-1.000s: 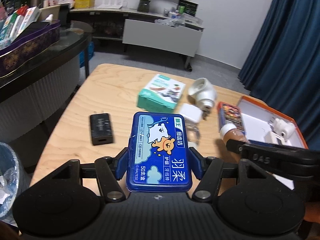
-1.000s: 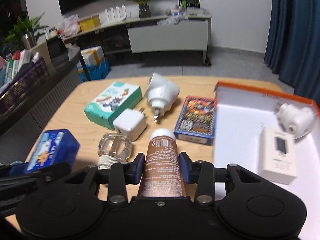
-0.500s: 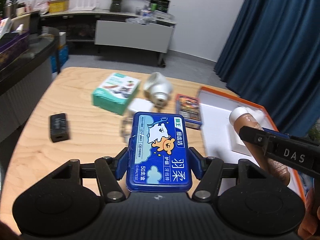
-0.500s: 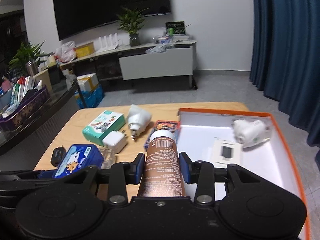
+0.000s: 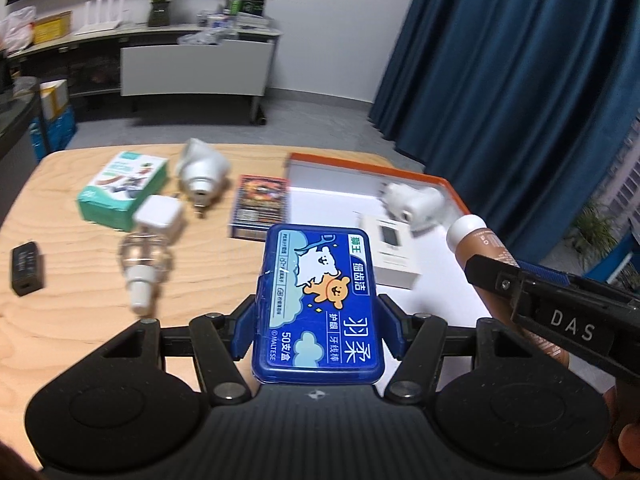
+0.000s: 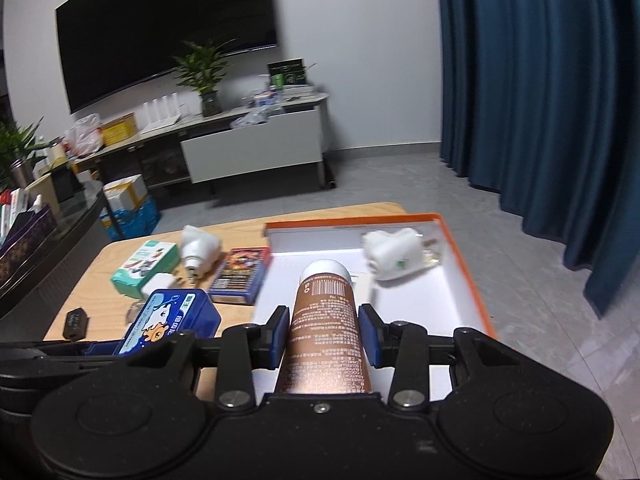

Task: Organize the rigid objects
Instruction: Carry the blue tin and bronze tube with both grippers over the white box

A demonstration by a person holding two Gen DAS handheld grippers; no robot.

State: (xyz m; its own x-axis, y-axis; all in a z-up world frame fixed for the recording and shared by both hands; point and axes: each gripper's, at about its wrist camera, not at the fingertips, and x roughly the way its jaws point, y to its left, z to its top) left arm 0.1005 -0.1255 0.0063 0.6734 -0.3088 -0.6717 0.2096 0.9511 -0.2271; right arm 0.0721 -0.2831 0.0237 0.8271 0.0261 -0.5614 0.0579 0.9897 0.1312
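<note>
My left gripper [image 5: 318, 330] is shut on a blue floss-pick box [image 5: 320, 300], held above the table's near edge beside the orange-rimmed white tray [image 5: 360, 160]. My right gripper [image 6: 324, 330] is shut on a brown tube with a white cap [image 6: 326, 320], held over the tray [image 6: 460, 248]. The tube [image 5: 480, 244] and the right gripper also show at the right of the left wrist view. The blue box [image 6: 168, 320] shows at the left of the right wrist view. In the tray lie a white plug device [image 6: 394, 256] and a flat white box [image 5: 390, 252].
On the wooden table [image 5: 72, 280] lie a green box [image 5: 122, 192], a white plug adapter [image 5: 202, 172], a white charger cube [image 5: 158, 216], a clear bottle [image 5: 142, 264], a card box [image 5: 260, 206] and a black block [image 5: 26, 268]. Blue curtains hang right.
Both grippers have risen and swung right toward the tray with their loads. The tube has moved from above the table to above the tray.
</note>
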